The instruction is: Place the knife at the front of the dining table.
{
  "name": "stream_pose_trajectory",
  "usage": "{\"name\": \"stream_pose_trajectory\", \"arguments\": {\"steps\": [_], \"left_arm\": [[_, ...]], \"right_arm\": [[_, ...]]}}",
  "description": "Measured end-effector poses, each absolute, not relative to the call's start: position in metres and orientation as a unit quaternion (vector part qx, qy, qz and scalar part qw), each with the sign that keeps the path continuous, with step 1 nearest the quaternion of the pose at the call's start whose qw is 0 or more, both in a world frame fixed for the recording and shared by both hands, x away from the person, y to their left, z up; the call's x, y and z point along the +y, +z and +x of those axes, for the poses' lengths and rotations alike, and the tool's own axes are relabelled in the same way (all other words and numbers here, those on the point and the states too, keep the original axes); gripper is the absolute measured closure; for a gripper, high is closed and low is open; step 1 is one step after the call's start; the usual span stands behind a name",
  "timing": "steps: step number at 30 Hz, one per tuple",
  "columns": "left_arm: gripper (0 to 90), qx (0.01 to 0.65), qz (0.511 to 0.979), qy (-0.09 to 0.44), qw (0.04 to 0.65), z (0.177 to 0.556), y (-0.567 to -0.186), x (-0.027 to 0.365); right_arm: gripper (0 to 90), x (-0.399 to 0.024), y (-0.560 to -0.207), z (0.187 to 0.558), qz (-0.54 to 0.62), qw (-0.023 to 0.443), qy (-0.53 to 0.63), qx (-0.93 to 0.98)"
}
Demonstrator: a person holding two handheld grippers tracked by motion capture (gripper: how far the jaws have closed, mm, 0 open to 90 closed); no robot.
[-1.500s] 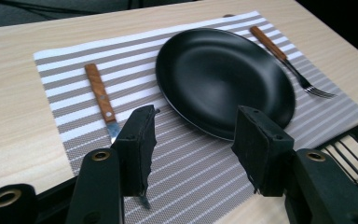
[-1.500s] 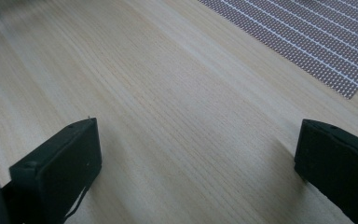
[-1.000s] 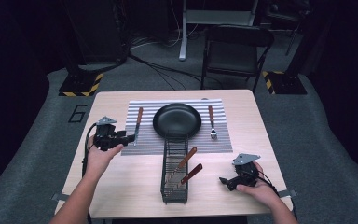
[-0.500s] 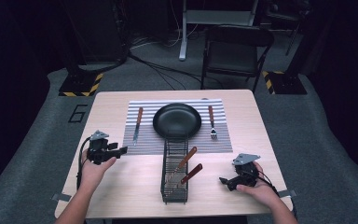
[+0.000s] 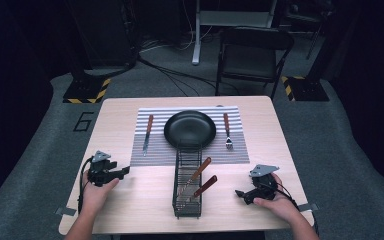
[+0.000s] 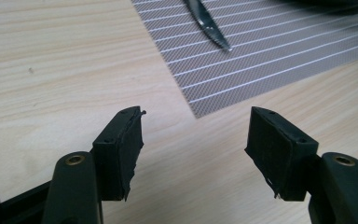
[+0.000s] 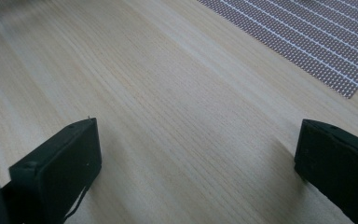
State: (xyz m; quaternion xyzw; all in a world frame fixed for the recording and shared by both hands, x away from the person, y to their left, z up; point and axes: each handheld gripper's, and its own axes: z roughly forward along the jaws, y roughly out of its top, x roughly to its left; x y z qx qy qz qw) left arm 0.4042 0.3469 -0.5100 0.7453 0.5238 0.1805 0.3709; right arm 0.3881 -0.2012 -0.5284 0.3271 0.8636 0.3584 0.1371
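A: Where are we in the place setting?

B: Knife point(image 5: 147, 134) left of the plate point(image 5: 190, 129), fork point(image 5: 227, 131) right of it, all on the mat point(image 5: 156, 152). Two handled pieces remain in the rack point(image 5: 187, 184), so one of those looks next.

A: And the grippers?

B: Left gripper point(image 5: 122, 171) is empty, jaws apart and just been widening; right gripper point(image 5: 239, 193) is spread too, holding nothing.

A: What's changed?

B: The left hand has dropped back from the mat's edge to the table's near left. The right hasn't moved.
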Motion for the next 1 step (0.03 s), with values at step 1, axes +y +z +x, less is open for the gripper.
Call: {"name": "stream_pose_trajectory", "arguments": {"steps": [1], "left_arm": [[35.3, 0.524, 0.745, 0.181, 0.371, 0.4042, -0.51, 0.3469]], "right_arm": [[0.0, -0.2012, -0.5284, 0.3881, 0.327, 0.137, 0.358, 0.864]]}}
